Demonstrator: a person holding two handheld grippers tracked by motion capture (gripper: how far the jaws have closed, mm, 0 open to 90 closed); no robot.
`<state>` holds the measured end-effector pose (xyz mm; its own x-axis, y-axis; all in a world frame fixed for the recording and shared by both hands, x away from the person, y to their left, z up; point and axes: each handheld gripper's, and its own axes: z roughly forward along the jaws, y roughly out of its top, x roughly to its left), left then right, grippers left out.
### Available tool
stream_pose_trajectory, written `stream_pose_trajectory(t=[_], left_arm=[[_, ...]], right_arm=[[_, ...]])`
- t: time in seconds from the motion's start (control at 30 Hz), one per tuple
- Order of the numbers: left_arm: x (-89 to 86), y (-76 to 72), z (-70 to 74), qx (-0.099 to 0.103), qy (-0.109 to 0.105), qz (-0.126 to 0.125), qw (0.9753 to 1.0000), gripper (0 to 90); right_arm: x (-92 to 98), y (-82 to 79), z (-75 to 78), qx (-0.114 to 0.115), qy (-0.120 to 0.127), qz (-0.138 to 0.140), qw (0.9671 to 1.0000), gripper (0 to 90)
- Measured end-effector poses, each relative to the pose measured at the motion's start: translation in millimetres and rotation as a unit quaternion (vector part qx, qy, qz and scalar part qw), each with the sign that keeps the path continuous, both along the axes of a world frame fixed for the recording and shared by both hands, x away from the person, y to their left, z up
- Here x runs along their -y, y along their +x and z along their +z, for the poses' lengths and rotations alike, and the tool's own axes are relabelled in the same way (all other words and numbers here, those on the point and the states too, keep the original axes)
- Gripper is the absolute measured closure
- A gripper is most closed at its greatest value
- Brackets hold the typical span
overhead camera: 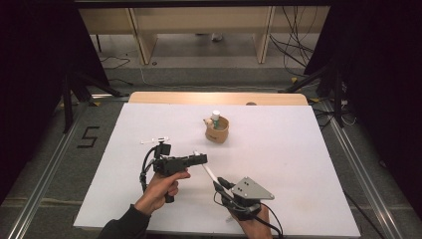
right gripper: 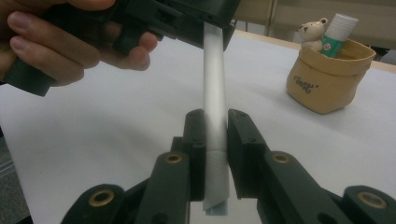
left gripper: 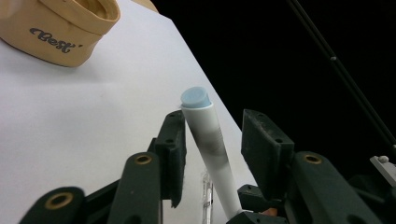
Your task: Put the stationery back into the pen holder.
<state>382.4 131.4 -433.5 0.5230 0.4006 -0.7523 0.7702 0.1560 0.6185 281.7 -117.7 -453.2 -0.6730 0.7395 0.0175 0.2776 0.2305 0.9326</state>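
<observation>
The right gripper [right gripper: 215, 154] clamped the white pen [right gripper: 215, 116], light, stiff and smooth, near its lower end, while the left gripper [left gripper: 212, 140] stood open around its cap.

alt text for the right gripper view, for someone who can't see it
The right gripper clamps a white pen upright between its black jaws, while the left gripper, held in a hand, surrounds the pen's upper end. Behind, on the white table, a tan pouch holds a glue stick.
</observation>
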Motion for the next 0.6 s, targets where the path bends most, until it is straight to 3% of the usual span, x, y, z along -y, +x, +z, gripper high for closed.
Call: stream_pose_trajectory(t=[0.33,0.6], left_arm=[[-1.8,1.0,-2.0,-0.011,-0.013,0.007,0.9998,71.1],[-2.9,1.4,-3.4,-0.022,-0.036,-0.003,0.9991,76.2]], right_arm=[[0.5,-0.3,-0.6,0.005,0.000,0.000,1.0000,78.8],[0.3,-0.2,-2.4,0.007,-0.002,0.000,1.0000,78.7]])
